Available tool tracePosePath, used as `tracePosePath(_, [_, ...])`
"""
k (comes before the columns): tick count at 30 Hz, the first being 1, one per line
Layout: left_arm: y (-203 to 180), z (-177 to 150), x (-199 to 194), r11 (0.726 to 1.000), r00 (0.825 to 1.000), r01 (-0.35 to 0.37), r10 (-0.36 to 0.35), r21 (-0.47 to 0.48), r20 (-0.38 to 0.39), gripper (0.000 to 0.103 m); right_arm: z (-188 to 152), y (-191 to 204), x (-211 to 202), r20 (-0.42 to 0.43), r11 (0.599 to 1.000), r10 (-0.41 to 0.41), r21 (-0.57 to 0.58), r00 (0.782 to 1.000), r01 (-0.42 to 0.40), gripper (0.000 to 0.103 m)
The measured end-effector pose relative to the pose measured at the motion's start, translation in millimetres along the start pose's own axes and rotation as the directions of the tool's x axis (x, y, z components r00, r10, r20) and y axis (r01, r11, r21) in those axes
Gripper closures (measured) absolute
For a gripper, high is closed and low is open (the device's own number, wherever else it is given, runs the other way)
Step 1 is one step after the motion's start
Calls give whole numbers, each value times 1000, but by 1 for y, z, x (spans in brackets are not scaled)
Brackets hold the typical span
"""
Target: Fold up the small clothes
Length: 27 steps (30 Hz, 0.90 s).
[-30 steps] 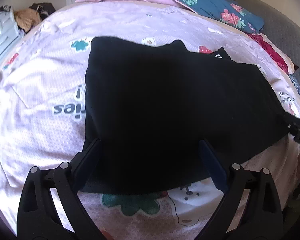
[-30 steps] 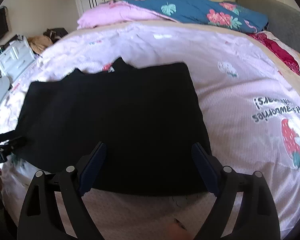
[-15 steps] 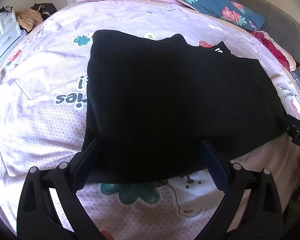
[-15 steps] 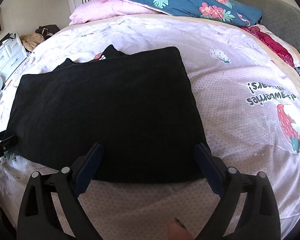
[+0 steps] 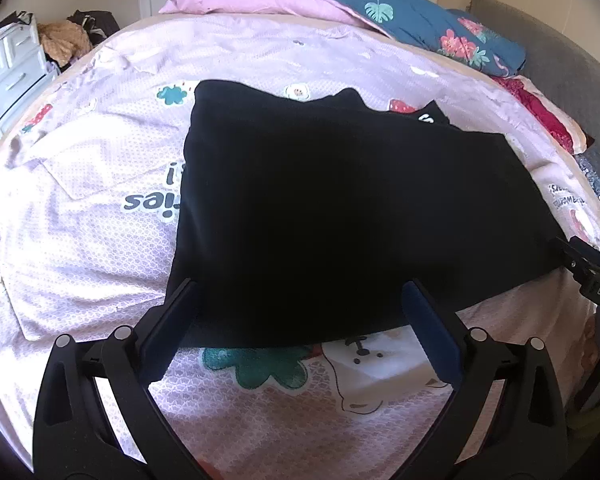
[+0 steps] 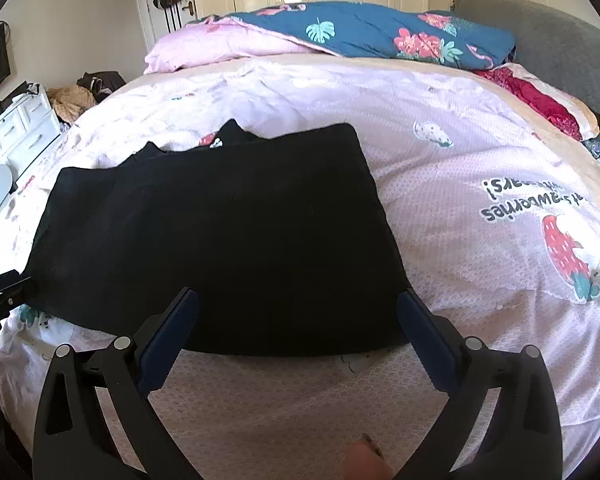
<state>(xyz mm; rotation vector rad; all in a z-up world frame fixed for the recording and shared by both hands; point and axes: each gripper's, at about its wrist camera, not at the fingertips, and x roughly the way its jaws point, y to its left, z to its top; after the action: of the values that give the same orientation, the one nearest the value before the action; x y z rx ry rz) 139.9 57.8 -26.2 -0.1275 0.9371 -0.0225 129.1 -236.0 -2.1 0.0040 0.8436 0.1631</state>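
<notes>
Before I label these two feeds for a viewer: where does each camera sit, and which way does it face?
Left wrist: on the left gripper, angled down over the flat black fabric garment's near-left part; open fingers show.
Right wrist: on the right gripper, angled down at its near-right part; open fingers, just widened, nothing between.
Shared: garment, pink printed bedsheet, blue floral quilt; each glimpses the other gripper.

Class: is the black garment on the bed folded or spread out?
Folded: the black garment shows layered edges and a neat rectangular shape on the bed.
</notes>
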Motion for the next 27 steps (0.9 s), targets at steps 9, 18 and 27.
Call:
tracePosePath(9, [6,-2,-12,1000,1000,-8,8,-28,25,9,1,12,-12,50,999,19,-31,999,-17,4])
tracePosePath(18, [23,2,-20,997,997,-51,53,-53,49,9,-3,37,-17,67,996,32,-87,997,-27,4])
tracePosePath(27, [34,4,-24,996,997,-55,59,-77,50,9,-5,59,-23,88,990,35,-141,995,-23,4])
